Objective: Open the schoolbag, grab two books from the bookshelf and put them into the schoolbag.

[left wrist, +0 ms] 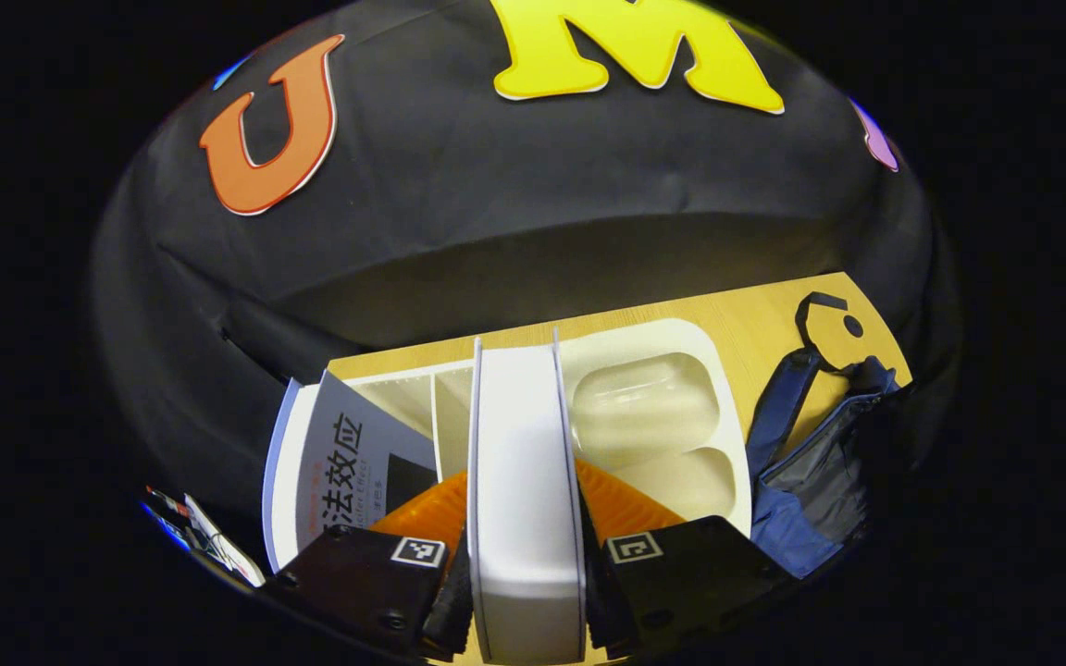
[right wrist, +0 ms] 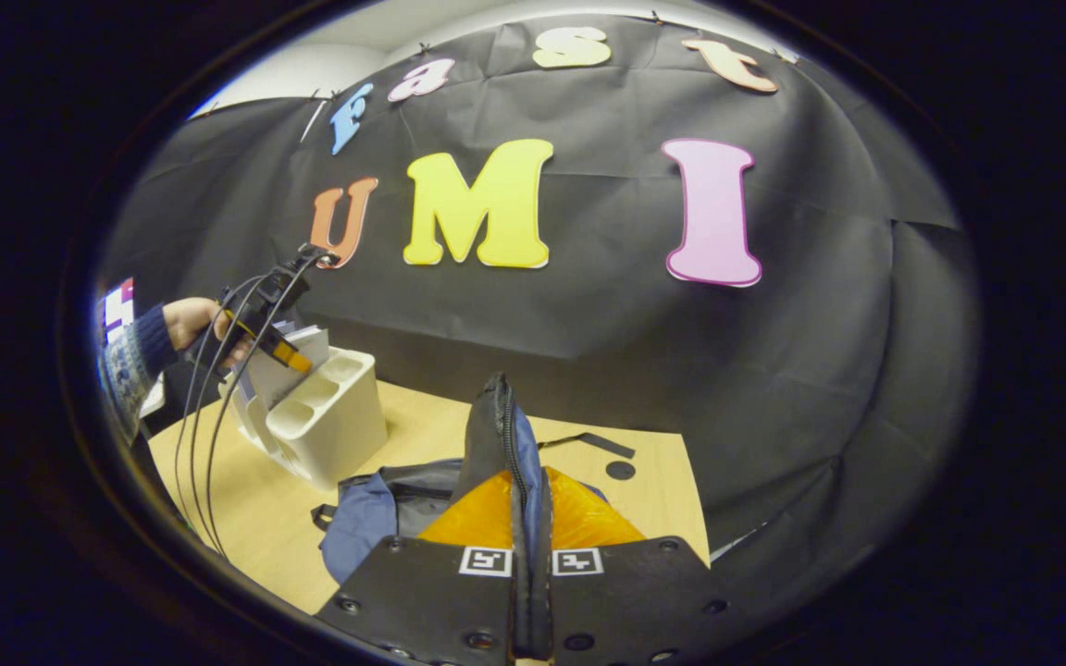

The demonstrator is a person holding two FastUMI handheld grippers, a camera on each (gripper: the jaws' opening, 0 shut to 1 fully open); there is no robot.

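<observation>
In the left gripper view my left gripper [left wrist: 526, 495] is shut on a white book [left wrist: 519, 425], held upright with its edge toward the camera, over the white bookshelf [left wrist: 672, 370]. A grey-covered book [left wrist: 348, 462] stands at the left of the shelf. The blue schoolbag [left wrist: 811, 462] lies to the right. In the right gripper view my right gripper [right wrist: 530, 523] is shut on the schoolbag's zipper edge [right wrist: 499, 416] and holds it up above the blue bag body [right wrist: 371, 513]. Far to the left, the left gripper [right wrist: 288, 356] is at the bookshelf [right wrist: 339, 425], held by a hand [right wrist: 191, 319].
A wooden table [right wrist: 246, 509] carries the shelf and the bag. The shelf has shallow open compartments [left wrist: 644, 407] on its right side. A black strap [right wrist: 588, 441] and a black round mark [right wrist: 621, 470] lie beyond the bag. Cables [right wrist: 204, 444] hang from the left gripper.
</observation>
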